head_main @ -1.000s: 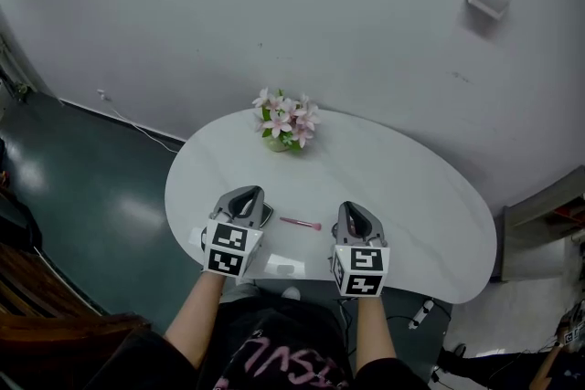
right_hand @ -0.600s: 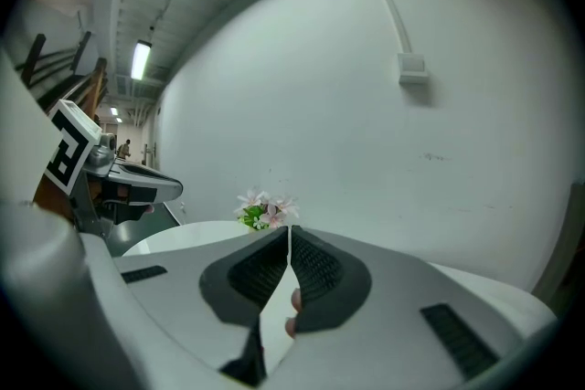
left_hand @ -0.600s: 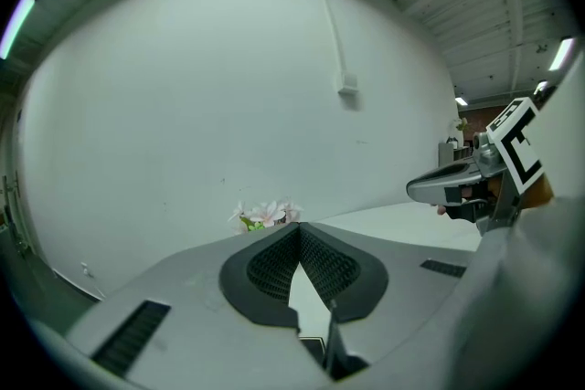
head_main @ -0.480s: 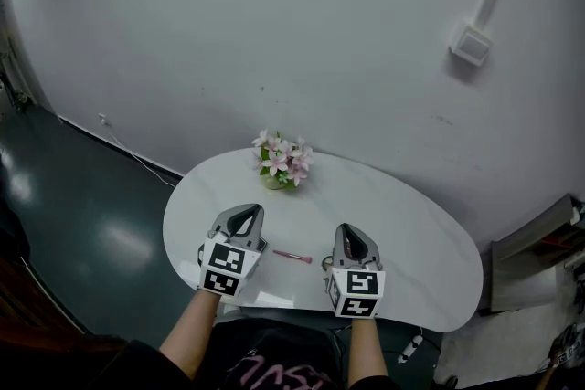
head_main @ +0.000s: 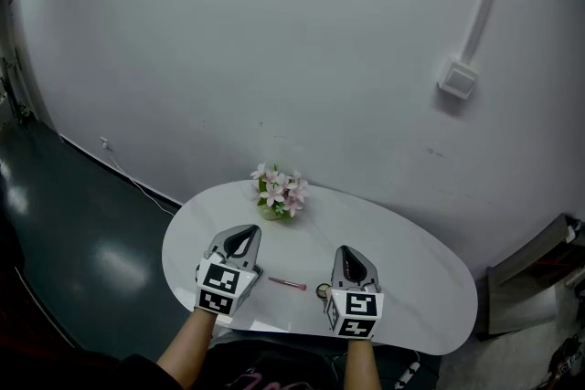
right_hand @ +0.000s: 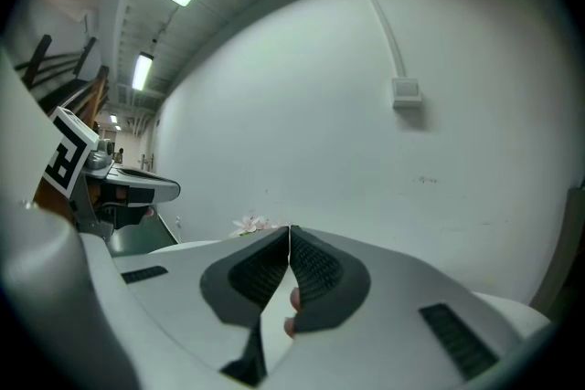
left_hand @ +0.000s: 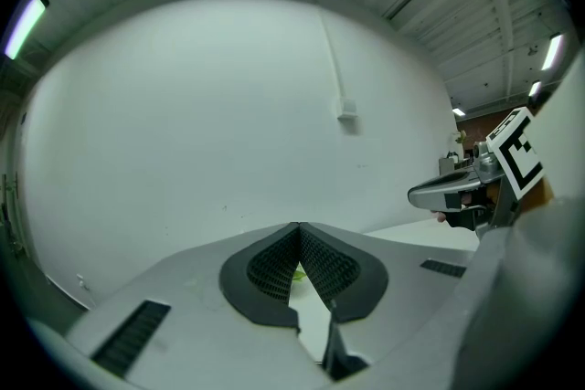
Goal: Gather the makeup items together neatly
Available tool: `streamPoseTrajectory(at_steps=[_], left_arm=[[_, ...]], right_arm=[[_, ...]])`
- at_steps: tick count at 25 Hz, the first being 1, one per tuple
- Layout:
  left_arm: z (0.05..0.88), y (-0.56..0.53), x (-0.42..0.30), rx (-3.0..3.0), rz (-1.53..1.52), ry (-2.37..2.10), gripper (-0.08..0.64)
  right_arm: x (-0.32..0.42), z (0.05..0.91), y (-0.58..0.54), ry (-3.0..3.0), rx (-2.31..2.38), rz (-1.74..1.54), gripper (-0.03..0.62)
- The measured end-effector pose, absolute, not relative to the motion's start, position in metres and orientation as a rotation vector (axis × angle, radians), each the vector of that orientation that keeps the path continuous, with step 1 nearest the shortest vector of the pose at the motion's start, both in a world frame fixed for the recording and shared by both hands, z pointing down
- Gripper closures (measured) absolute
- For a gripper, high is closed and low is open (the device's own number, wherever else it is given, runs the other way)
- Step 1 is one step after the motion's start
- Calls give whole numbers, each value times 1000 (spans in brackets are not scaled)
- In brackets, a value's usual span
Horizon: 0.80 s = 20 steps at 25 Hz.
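Both grippers are seen pressed together with nothing pinched. The left gripper [head_main: 241,236] and the right gripper [head_main: 351,253] are held side by side above the near part of the white tabletop [head_main: 411,288]. Between them a pink brush [head_main: 288,284] is found lying flat, and a small round item [head_main: 322,290] is seen just beside its right end, close to the right gripper. Whether further makeup pieces lie beneath the grippers cannot be told.

Two stages are matched by this layout: a pair already lying gathered with the grippers clear of it, or pieces yet to be drawn closer and squared up. No particular move is therefore settled. Should a piece be taken up at all, parted jaws and a low approach would be needed, since both lie thin and flat.

Little margin is left at the near rim, which is close to both items. Open surface is offered to the right and toward the flower pot [head_main: 279,194] at the far side, where the wall [head_main: 274,59] is met.
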<state>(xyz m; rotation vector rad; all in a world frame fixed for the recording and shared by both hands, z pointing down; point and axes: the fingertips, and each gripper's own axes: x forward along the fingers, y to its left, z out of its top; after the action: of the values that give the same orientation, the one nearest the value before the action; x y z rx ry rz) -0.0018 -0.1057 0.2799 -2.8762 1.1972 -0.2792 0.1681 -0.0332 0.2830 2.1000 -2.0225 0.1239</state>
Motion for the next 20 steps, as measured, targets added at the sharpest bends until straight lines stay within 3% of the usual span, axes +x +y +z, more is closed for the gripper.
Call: streamPoseTrajectory(at_steps=[20], left_arm=[[269,-103,6,-2830,-261,1171,549]], right_arm=[[186,263,-18,-2062,2182,115,529]])
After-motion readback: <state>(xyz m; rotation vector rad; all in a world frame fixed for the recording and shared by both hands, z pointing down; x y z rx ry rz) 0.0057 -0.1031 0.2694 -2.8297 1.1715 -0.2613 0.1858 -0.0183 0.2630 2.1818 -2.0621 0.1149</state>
